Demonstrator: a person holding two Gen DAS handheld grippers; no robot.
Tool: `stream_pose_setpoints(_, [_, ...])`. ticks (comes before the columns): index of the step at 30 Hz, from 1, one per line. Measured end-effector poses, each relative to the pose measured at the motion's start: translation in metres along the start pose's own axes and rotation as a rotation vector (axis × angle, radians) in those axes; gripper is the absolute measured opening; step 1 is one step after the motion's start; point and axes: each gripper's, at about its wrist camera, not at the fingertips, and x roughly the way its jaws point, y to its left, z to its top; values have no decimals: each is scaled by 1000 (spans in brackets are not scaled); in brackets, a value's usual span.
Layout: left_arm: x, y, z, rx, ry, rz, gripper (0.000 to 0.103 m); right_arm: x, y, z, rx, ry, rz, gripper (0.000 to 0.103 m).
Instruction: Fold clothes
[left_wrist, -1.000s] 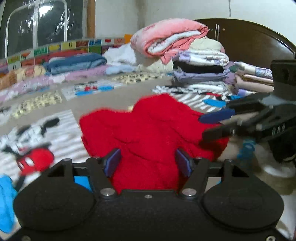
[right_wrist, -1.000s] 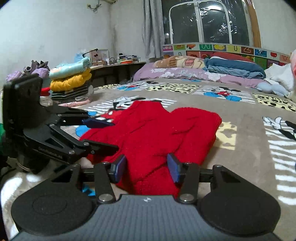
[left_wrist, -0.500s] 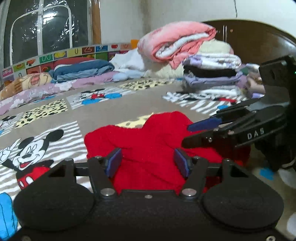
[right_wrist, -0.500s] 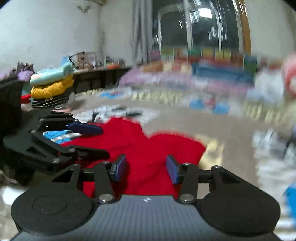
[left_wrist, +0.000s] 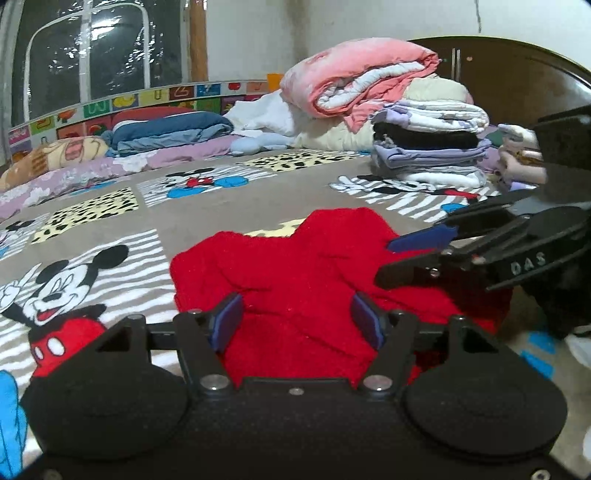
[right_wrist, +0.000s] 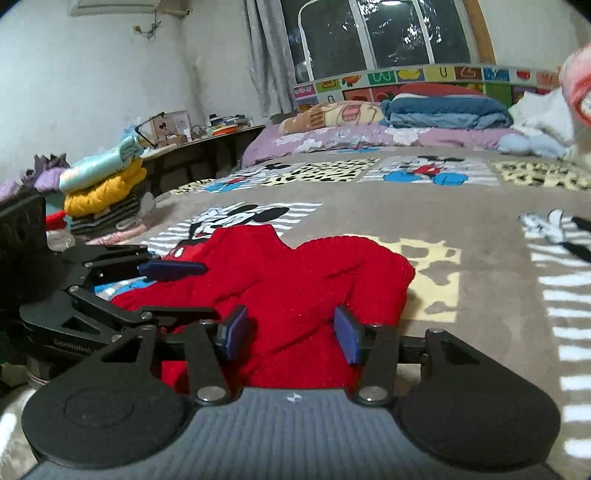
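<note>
1. Red knitted garment (left_wrist: 306, 273): lies crumpled on the bedspread, partly bunched, its near edge running under both grippers. In the right wrist view the same garment (right_wrist: 295, 280) shows a ribbed hem at its far right corner.
2. Left gripper (left_wrist: 297, 319): sits low over the near edge of the red garment with its blue-padded fingers spread wide; garment fabric shows between the pads, but nothing is pinched. From the right wrist view this gripper (right_wrist: 177, 291) enters from the left of the garment, one finger above the other, the gap between them wide.
3. Right gripper (right_wrist: 290, 332): also low over the garment's near edge, fingers held wide apart, red fabric visible between them and no grip taken. In the left wrist view it (left_wrist: 402, 260) reaches in over the right side of the garment.
4. Bedspread (left_wrist: 221, 206): grey-brown, printed with cartoon mouse panels, striped panels and leopard-spot panels; it surrounds the garment on all sides.
5. Stack of folded clothes (left_wrist: 428, 147): stands on the bedspread well beyond the garment, to its far right, white, black and lilac layers.
6. Pink quilt (left_wrist: 362, 77): rolled, just behind and above that stack.
7. Blue folded bedding (left_wrist: 170, 129): far beyond the garment, below the window.
8. Yellow and pale-blue folded pile (right_wrist: 103, 181): well to the left of the garment, beside a dark low table (right_wrist: 207, 147).
</note>
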Motion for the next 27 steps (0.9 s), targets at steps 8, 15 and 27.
stream_pose_setpoints(8, [-44,7,10,-121,-2,51,69,-36,24,12,6,-5,-79,52])
stream_pose_setpoints(15, [-66,13,-5,-392,46,57,78,-79,-15,-28,494,-59,-35,62])
stream_pose_setpoints(27, [-57,25,-26,-779,110,-61,86,-83,-50,-63,828,-171,92,79])
